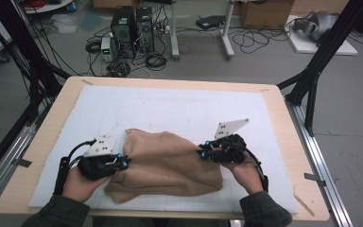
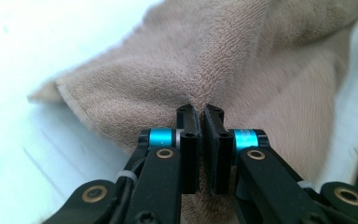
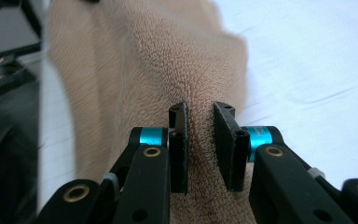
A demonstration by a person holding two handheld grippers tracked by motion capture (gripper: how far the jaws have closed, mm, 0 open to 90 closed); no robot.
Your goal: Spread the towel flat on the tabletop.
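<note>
one towel [image 1: 168, 163], two tools: left tool [image 1: 123, 162], right tool [image 1: 202, 152] pinching it

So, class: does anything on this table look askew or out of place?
The tan towel lies bunched and lopsided on the white mat, its left corner peaked up. The left gripper and right gripper both pinch its folds. Nothing looks spilled or damaged.

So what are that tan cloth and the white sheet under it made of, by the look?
Tan cloth: looks like terry towelling, matte; a looped, nubbly pile and a stitched hem show in the left gripper view, and it bunches softly between the jaws. White sheet: smooth and matte with faint grid lines, possibly foam board or paper; hard to tell which.
</note>
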